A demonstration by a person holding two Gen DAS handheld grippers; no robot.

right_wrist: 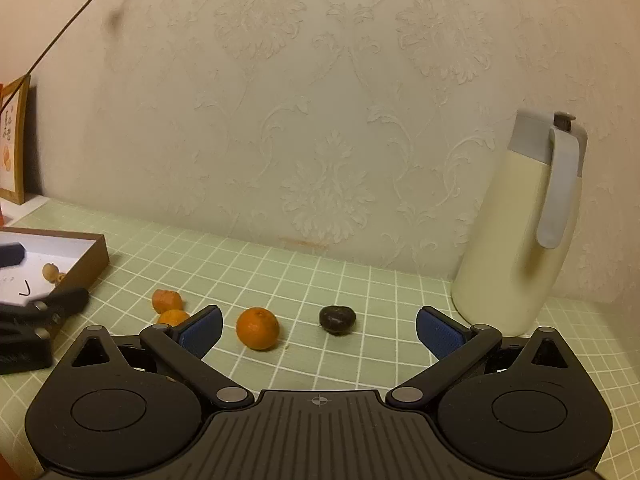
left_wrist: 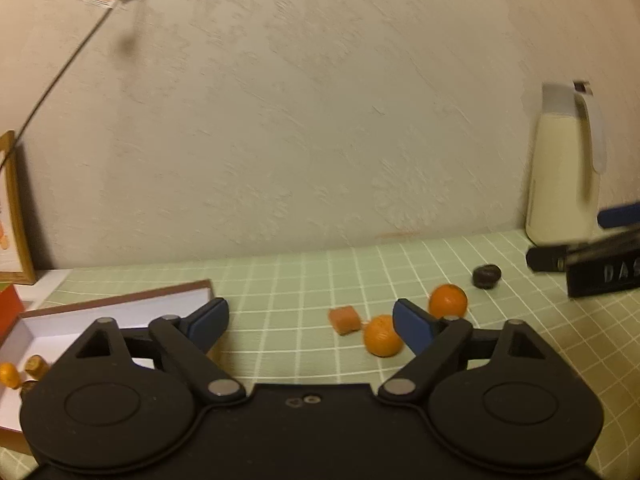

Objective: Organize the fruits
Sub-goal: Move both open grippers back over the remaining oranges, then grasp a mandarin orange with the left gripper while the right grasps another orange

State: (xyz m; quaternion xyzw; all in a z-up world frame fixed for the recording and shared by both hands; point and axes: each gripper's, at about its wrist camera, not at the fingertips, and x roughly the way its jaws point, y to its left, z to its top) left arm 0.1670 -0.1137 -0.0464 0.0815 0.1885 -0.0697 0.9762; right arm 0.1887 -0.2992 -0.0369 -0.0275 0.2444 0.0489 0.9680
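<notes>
The right hand-held gripper (right_wrist: 318, 332) hovered level above the surface (right_wrist: 360, 360), spread wide and empty. The left hand-held gripper (left_wrist: 310, 326) was likewise released, near the box (left_wrist: 120, 312).

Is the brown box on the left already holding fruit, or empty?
Holding some. The brown box is open-topped, and a small pale fruit lies on its white floor; the left wrist view shows more small pieces inside.

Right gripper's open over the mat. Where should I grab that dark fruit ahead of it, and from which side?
Close across the dark fruit's widest middle, coming straight ahead and down with the right gripper. It is small, rounded and sits alone on the green grid mat, well apart from the orange and thermos jug.
</notes>
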